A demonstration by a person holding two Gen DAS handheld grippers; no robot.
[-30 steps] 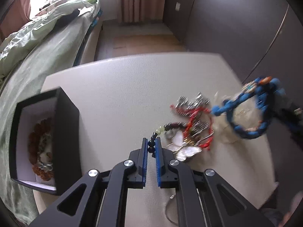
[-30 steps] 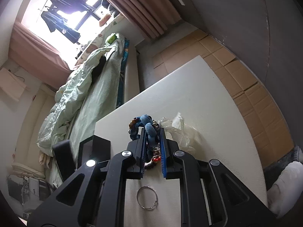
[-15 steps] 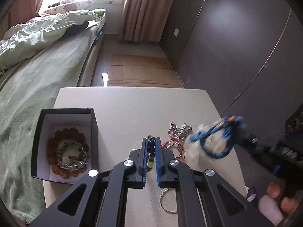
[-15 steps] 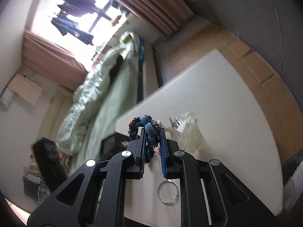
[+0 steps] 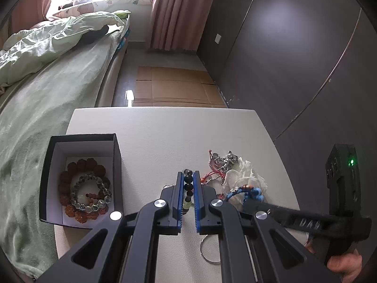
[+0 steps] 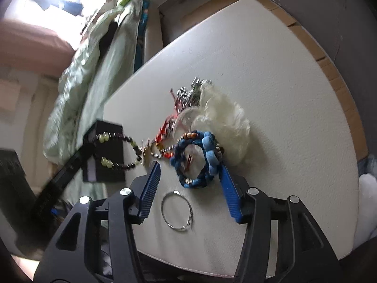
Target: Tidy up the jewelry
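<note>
Bed with pale green quilt along the left side of white table. Pink curtain at far wall. Flattened cardboard on floor beyond the table. Dark wardrobe panels at right.

On the table, the box stands to the left of the left tongs, with two bracelets lying in it, one inside the other. A bead string sits between those tongs' fingers, and the ring lies just below and right of them. Between the right tongs' fingers lies the cord bracelet, with the tissue and chains beyond it and the ring nearer.
</note>
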